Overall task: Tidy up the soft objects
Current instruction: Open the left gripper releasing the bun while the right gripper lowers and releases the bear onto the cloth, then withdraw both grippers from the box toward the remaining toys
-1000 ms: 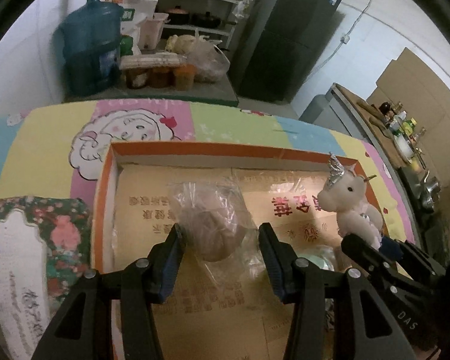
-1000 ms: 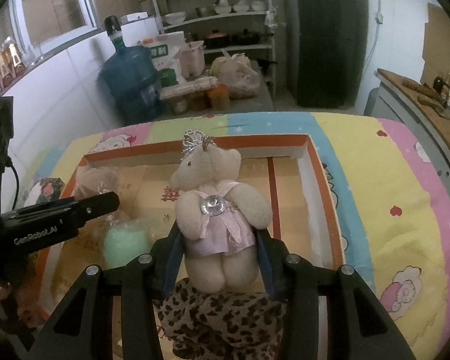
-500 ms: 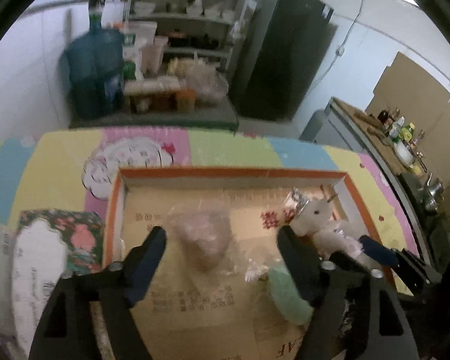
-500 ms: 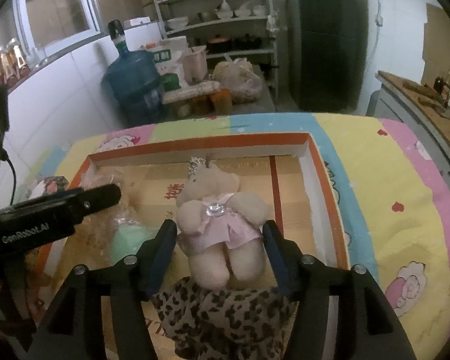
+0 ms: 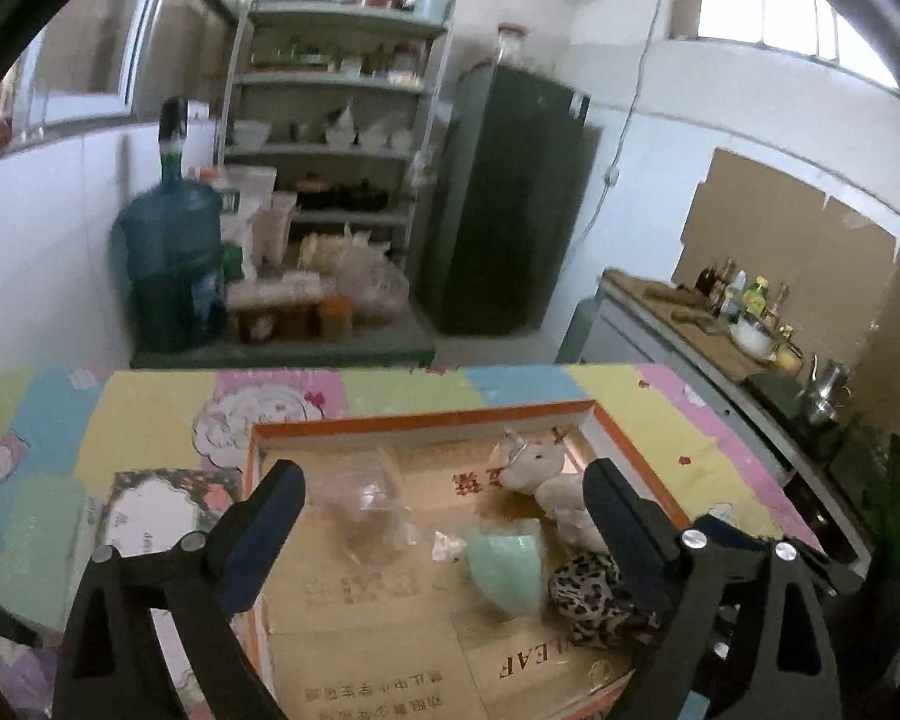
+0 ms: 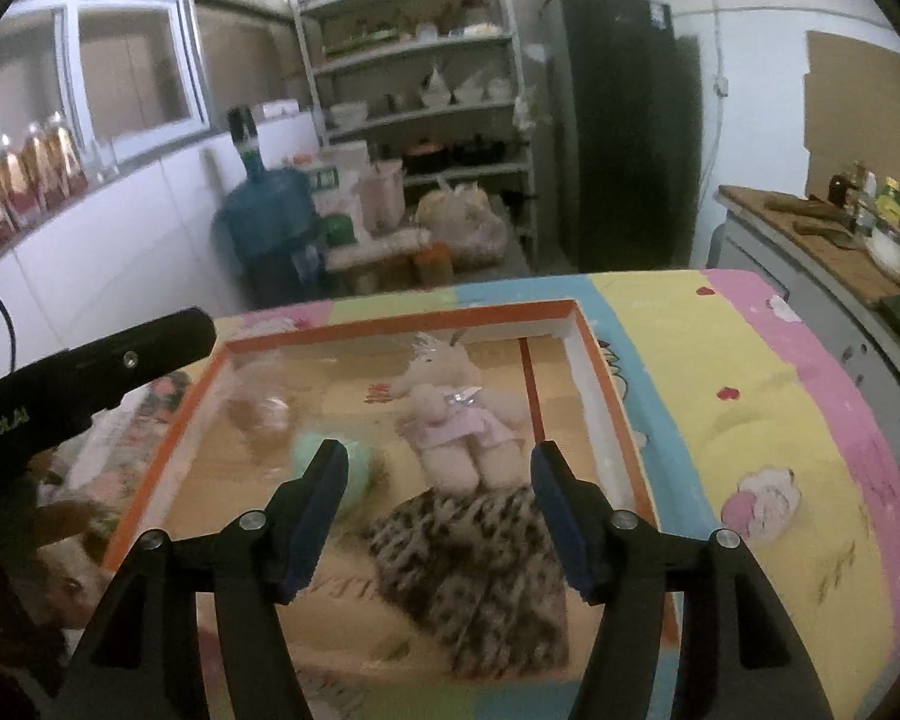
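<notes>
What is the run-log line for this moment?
left gripper: open, empty | right gripper: open, empty | cream plush bear in pink dress: lying in orange-rimmed cardboard box

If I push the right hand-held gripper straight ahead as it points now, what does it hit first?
Most likely the teddy bear lying in the cardboard box, straight beyond the open right hand-held gripper. The leopard-print cloth lies nearer but lower; depth is unclear.

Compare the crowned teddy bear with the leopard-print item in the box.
The teddy bear is cream with a pink dress; the leopard-print item is brown-spotted. The bear has head and limbs; the leopard piece is a shapeless, larger spread. The bear lies farther back, its legs touching the leopard piece. Both lie in the orange-rimmed box.
</notes>
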`<state>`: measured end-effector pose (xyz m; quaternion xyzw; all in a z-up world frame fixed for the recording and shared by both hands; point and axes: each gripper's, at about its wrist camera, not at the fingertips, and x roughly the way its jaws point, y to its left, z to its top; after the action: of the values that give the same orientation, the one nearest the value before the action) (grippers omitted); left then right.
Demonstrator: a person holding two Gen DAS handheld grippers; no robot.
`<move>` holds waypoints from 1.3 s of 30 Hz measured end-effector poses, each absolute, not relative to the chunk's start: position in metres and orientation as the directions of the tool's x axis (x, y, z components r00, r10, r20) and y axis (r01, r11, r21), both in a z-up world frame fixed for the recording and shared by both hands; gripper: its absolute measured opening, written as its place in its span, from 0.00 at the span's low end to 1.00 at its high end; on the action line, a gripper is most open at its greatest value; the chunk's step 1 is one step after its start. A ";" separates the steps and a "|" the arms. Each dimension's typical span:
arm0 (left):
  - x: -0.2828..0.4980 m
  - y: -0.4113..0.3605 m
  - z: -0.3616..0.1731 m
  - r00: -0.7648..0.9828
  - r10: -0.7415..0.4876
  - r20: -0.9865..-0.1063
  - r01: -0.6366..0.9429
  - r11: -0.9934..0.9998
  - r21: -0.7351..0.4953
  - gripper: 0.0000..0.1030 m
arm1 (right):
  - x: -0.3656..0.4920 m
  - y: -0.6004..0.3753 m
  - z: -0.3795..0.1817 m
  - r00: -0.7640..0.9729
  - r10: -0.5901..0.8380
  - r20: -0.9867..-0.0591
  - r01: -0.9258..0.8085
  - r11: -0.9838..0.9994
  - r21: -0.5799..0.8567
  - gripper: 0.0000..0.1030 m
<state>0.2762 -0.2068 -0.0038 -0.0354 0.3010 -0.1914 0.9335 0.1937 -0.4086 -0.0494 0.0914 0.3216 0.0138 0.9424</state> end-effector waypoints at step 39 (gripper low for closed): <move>0.068 -0.004 0.027 0.936 -0.108 -0.336 0.095 0.994 -0.053 0.91 | 0.012 -0.241 -0.027 0.934 0.144 -0.326 -0.079 0.975 0.206 0.72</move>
<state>0.0684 -0.0042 0.0268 -0.0182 0.1715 -0.0516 0.9837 0.0123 -0.2413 -0.0272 0.0950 0.1720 0.0569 0.9789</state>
